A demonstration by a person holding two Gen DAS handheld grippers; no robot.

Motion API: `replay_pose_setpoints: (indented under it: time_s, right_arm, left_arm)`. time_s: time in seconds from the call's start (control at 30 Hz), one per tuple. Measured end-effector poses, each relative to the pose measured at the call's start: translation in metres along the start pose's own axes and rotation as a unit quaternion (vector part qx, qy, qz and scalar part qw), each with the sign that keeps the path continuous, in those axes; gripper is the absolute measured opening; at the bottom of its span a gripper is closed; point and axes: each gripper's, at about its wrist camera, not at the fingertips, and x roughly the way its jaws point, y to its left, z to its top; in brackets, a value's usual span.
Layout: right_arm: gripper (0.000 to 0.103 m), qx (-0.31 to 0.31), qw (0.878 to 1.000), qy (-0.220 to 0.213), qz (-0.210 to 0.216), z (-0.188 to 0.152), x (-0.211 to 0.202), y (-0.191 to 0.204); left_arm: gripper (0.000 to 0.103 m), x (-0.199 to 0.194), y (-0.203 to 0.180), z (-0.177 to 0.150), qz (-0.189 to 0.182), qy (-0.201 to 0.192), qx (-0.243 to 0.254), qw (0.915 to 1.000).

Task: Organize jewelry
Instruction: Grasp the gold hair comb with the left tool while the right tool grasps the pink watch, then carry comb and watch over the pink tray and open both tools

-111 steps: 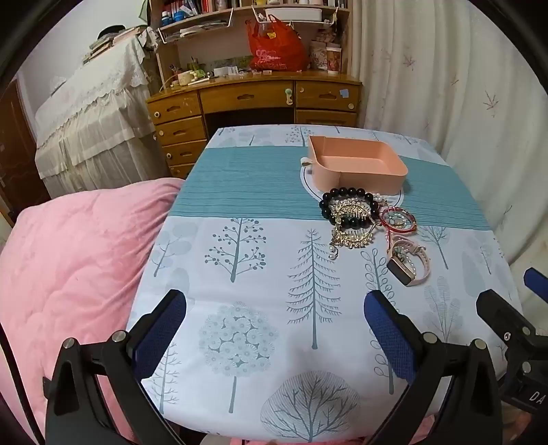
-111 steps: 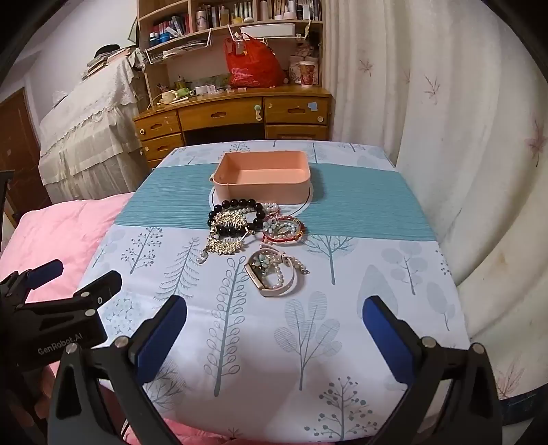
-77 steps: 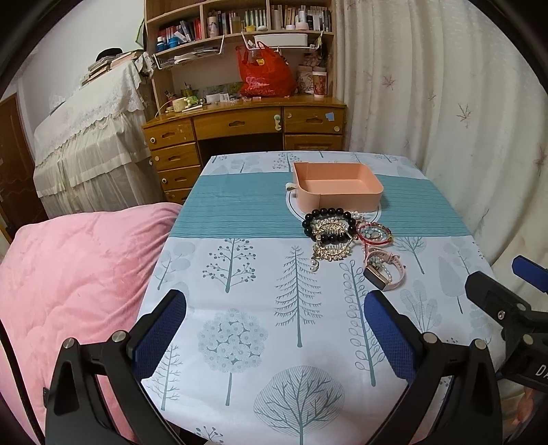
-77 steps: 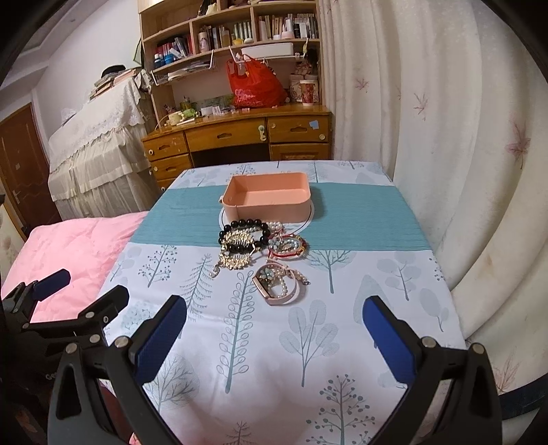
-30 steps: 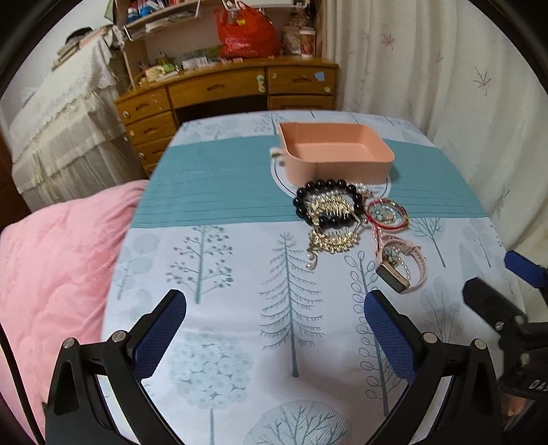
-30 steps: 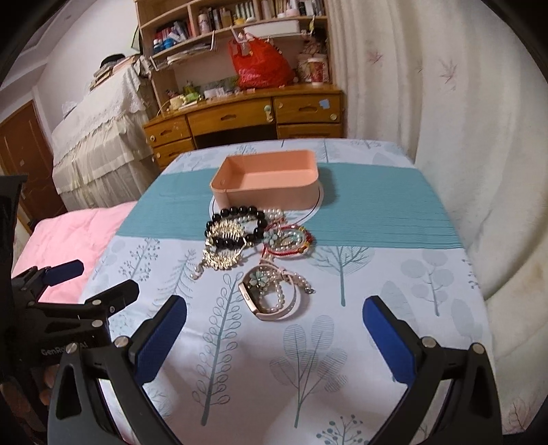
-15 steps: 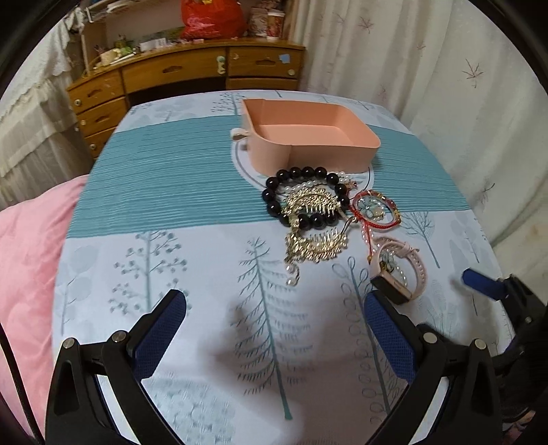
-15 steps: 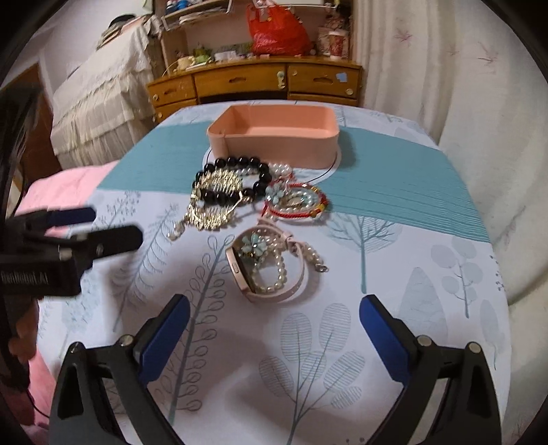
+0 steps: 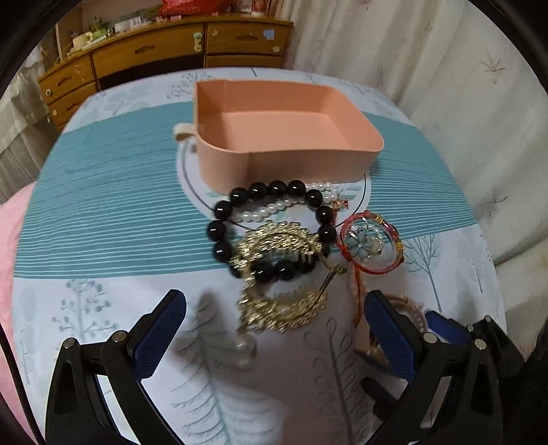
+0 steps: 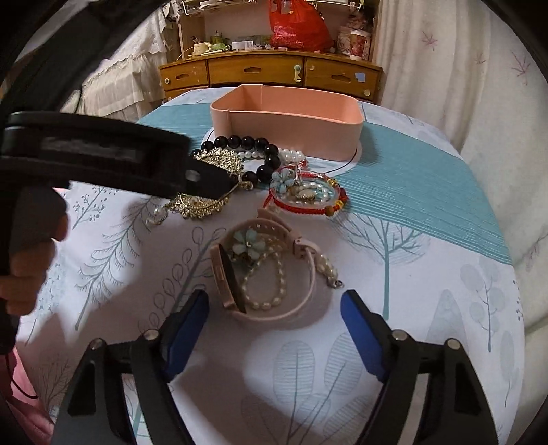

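Observation:
A pile of jewelry lies on the tree-print cloth in front of an empty pink tray point(image 9: 287, 161). It includes a black bead bracelet point(image 9: 219, 229), a gold rhinestone piece point(image 9: 281, 308) and a red bracelet point(image 9: 370, 243) around a flower charm. My left gripper point(image 9: 274, 308) is open, low over the gold piece, which lies between its blue pads untouched. A pink watch point(image 10: 263, 274) with a pearl strand inside its band lies just ahead of my right gripper point(image 10: 274, 301). Its jaws are closing, and the pads stand apart from the watch.
A wooden desk with drawers point(image 9: 171, 48) stands behind the table, with a red bag point(image 10: 298, 30) on it. White curtains point(image 9: 445, 68) hang on the right. A pink quilt point(image 9: 7, 239) lies past the table's left edge. The left gripper's body point(image 10: 102, 154) and a hand cross the right wrist view.
Both grippers have come down and forward onto the jewelry pile. The right gripper's jaws have narrowed around the watch. The left gripper now hangs over the gold piece.

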Motion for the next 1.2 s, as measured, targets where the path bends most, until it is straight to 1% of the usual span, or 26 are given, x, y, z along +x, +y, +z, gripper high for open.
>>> replay_pose_setpoints:
  time_s: [0.03,0.13,0.2,0.27,0.3,0.37,0.4,0.47,0.57,0.7,0.9,1.07,1.2]
  right_arm:
    - [0.077,-0.002,1.0,0.0,-0.001,0.002,0.001,0.0]
    - [0.066,-0.005,1.0,-0.003,0.001,0.003,0.0,0.0]
    - [0.055,-0.009,1.0,-0.006,0.008,0.004,-0.001,0.0]
    - [0.053,-0.011,1.0,-0.007,0.01,0.004,-0.001,0.001]
    - [0.052,-0.012,1.0,-0.008,0.01,0.004,-0.001,0.001]
    - [0.05,-0.013,1.0,-0.008,0.012,0.004,-0.001,0.002]
    - [0.049,-0.015,1.0,-0.008,0.013,0.004,-0.001,0.003]
    - [0.047,-0.015,1.0,-0.007,0.015,0.005,-0.001,0.003]
    - [0.042,-0.009,1.0,-0.004,0.023,0.005,-0.003,0.002]
    - [0.036,-0.001,0.999,-0.004,0.035,0.008,-0.008,0.001]
    - [0.035,0.009,0.998,-0.029,0.062,0.022,-0.026,-0.004]
    - [0.035,0.008,0.996,-0.063,0.069,0.049,-0.044,-0.007]
    - [0.035,0.018,0.994,-0.081,0.068,0.081,-0.053,-0.016]
  left_arm:
    - [0.102,0.003,-0.001,0.001,0.001,0.004,-0.002,1.0]
    - [0.1,0.012,-0.008,0.004,0.024,0.008,0.001,0.9997]
    - [0.096,0.015,-0.01,0.006,0.036,0.006,0.004,0.9993]
    - [0.088,0.019,-0.011,0.007,0.044,0.01,0.005,0.999]
    - [0.087,0.02,-0.011,0.008,0.044,0.011,0.003,0.999]
    - [0.076,0.018,-0.012,0.008,0.044,0.006,0.005,0.999]
    - [0.073,0.016,-0.012,0.008,0.044,0.005,0.005,0.999]
    - [0.061,0.014,-0.012,0.008,0.042,0.004,0.004,0.9991]
    - [0.056,0.009,-0.01,0.006,0.041,0.001,0.002,0.9991]
    - [0.056,-0.002,-0.007,0.001,0.037,-0.004,0.0,0.9993]
    - [0.056,-0.027,-0.002,-0.003,0.032,-0.017,-0.001,0.9994]
    - [0.056,-0.061,0.001,0.002,0.023,-0.04,-0.003,0.9989]
    - [0.056,-0.085,0.003,0.019,0.012,-0.063,0.003,0.9979]
